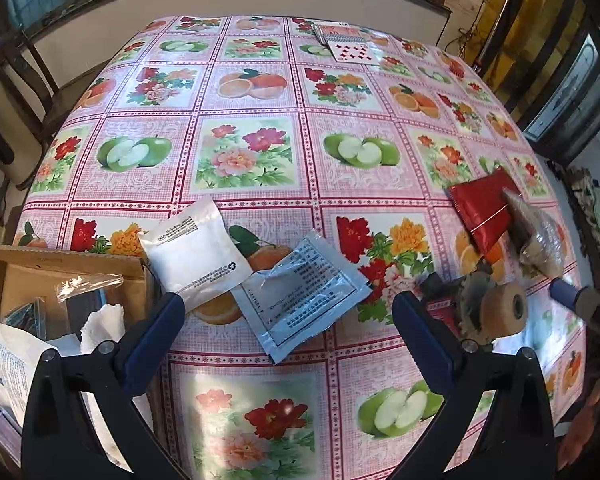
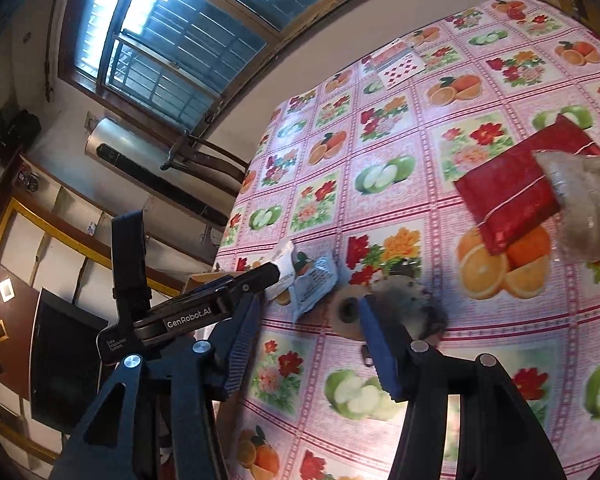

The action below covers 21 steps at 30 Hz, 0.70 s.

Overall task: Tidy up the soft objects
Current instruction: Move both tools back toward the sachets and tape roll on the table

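Note:
My left gripper (image 1: 288, 300) hangs open over the flowered tablecloth. A silver printed packet (image 1: 300, 292) lies flat on the cloth between and just beyond its fingers, untouched. A white pouch (image 1: 196, 252) leans on the cardboard box (image 1: 72, 268) at the left, which holds bags and white cloth. My right gripper (image 2: 310, 300) is open with nothing between its pads. Just past its right finger are a tan tape roll (image 2: 346, 308) and a blurred grey fuzzy thing (image 2: 414, 304). At the right, a red packet (image 1: 482, 208) lies under a clear bag of brown bits (image 1: 540, 240).
Playing cards (image 1: 348, 42) lie at the table's far edge. A wooden chair (image 1: 24, 92) stands off the left corner. The black housing of the left tool (image 2: 188, 318) crosses in front of my right gripper's left finger. Furniture crowds the right side.

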Available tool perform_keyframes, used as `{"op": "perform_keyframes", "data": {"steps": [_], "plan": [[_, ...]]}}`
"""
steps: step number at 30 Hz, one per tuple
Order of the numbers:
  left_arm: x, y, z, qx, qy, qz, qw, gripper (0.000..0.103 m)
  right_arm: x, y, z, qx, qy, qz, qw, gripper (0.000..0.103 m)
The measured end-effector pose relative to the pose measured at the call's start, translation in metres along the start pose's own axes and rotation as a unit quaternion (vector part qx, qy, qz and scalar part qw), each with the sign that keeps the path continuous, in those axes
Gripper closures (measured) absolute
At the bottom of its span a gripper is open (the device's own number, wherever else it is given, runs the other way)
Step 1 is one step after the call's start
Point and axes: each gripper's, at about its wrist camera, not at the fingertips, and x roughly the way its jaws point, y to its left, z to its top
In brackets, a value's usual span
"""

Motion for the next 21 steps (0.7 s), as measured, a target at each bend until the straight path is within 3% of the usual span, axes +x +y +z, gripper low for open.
{"op": "perform_keyframes", "data": {"steps": [5,9,16,21], "plan": [[0.022,-0.011,-0.014,0.021,0.028,0.010,0.9993,0.000,-0.032,-0.048,0.003,0.003,-0.019,-0.074,0.997,0.043],[0.029,-0.024,-0.021,0.036,0.031,0.027,0.9985,0.000,-0.047,-0.089,0.002,0.060,-0.025,-0.050,0.997,0.042],[0.045,-0.039,-0.019,0.047,0.025,0.055,0.9971,0.000,-0.070,-0.118,-0.004,0.088,-0.047,-0.053,0.994,0.042],[0.054,-0.044,-0.017,0.041,0.018,0.047,0.9979,0.000,-0.085,-0.152,-0.007,0.151,-0.076,-0.039,0.985,0.042]]}}
